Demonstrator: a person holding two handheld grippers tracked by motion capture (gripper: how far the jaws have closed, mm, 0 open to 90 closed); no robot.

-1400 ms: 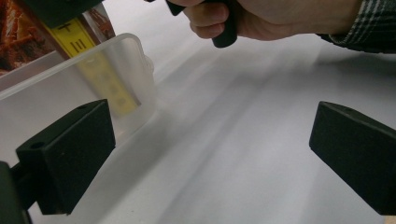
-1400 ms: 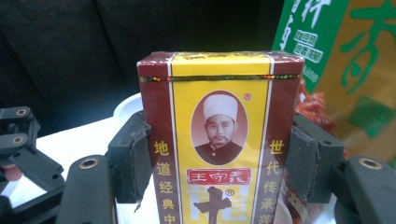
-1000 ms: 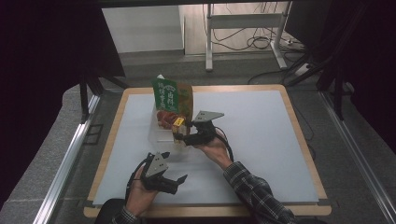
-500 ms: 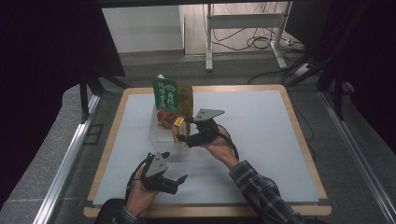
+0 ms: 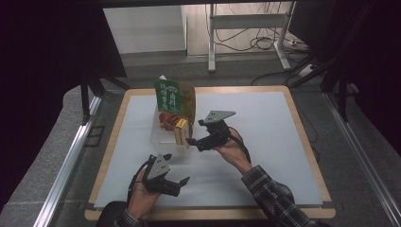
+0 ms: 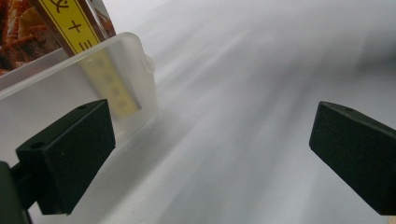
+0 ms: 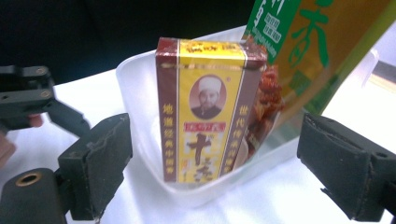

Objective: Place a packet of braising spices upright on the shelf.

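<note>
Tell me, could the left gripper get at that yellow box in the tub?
Probably yes. The left gripper is open, with bare table between it and the tub, where the yellow box stands upright at the near side.

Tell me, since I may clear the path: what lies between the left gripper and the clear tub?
Nothing: in the high view only bare white mat separates the left gripper from the clear tub.
</note>
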